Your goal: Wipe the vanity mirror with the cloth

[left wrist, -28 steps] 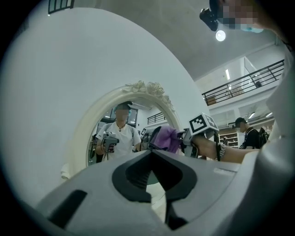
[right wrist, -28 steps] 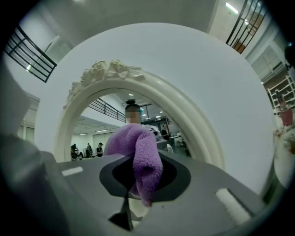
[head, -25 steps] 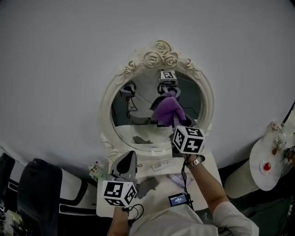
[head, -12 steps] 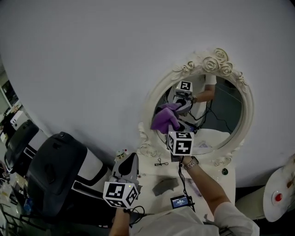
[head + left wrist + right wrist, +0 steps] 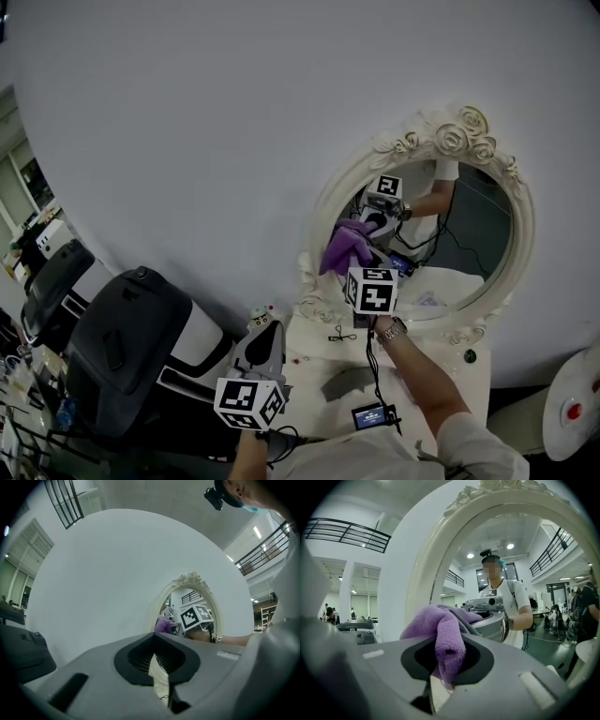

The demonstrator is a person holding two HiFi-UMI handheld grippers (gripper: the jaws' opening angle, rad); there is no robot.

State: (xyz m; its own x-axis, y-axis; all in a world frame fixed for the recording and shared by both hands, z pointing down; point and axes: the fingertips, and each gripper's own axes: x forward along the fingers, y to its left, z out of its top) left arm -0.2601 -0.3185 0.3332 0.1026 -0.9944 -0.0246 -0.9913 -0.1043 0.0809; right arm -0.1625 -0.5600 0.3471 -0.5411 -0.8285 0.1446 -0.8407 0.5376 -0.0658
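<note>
Vanity mirror (image 5: 487, 225), oval, ornate white frame: directly ahead of the right gripper (image 5: 446, 665).
White tabletop (image 5: 314, 349): below both grippers.
Left gripper (image 5: 157, 665): jaws together, nothing between them, held low and well back from the glass.
Purple cloth (image 5: 440, 630): clamped in the right gripper's jaws, bunched forward against the glass.

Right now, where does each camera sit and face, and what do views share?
Head view: on the person's head, looking down at table and mirror; left gripper, right gripper and forearm show.
Left gripper view: on the left gripper, facing wall and mirror; its shut jaws show.
Right gripper view: on the right gripper, close to the mirror; jaws shut on the cloth.
Shared: all three show mirror and cloth.
</note>
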